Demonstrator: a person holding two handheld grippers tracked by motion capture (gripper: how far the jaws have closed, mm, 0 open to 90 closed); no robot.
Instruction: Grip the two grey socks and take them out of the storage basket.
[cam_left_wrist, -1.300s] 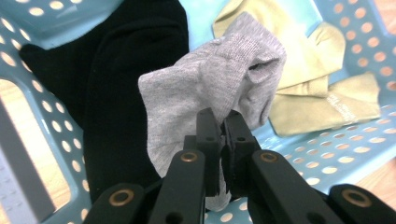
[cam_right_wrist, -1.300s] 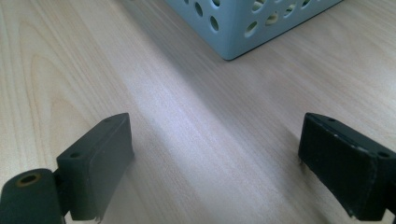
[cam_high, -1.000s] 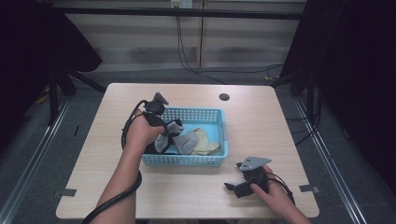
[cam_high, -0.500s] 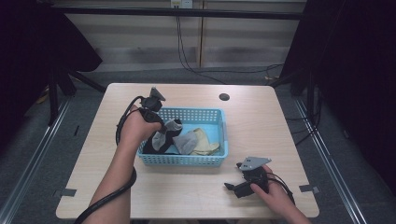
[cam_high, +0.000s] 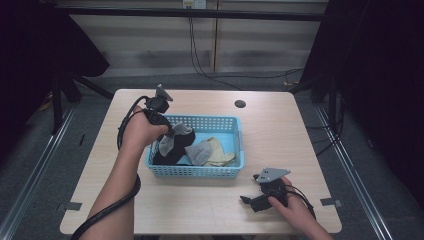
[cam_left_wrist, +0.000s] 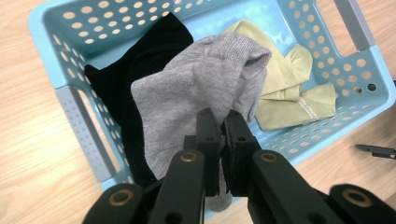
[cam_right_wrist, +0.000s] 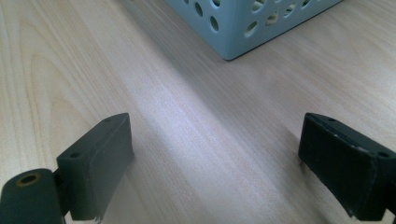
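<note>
Grey sock (cam_left_wrist: 201, 88), soft knit, crumpled, pinched by fingers (cam_left_wrist: 208, 135)

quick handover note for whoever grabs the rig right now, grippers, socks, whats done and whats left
Left gripper: shut on the grey sock, holding it up over the blue basket.
Right gripper: open, holding nothing, low over the bare table near the basket's front right corner.
In the basket: a black sock, a yellow sock and, in the high view, another grey one.
Done: grey sock gripped and raised.
Left: probably carry it clear of the basket and set it down; the others are untouched.
</note>
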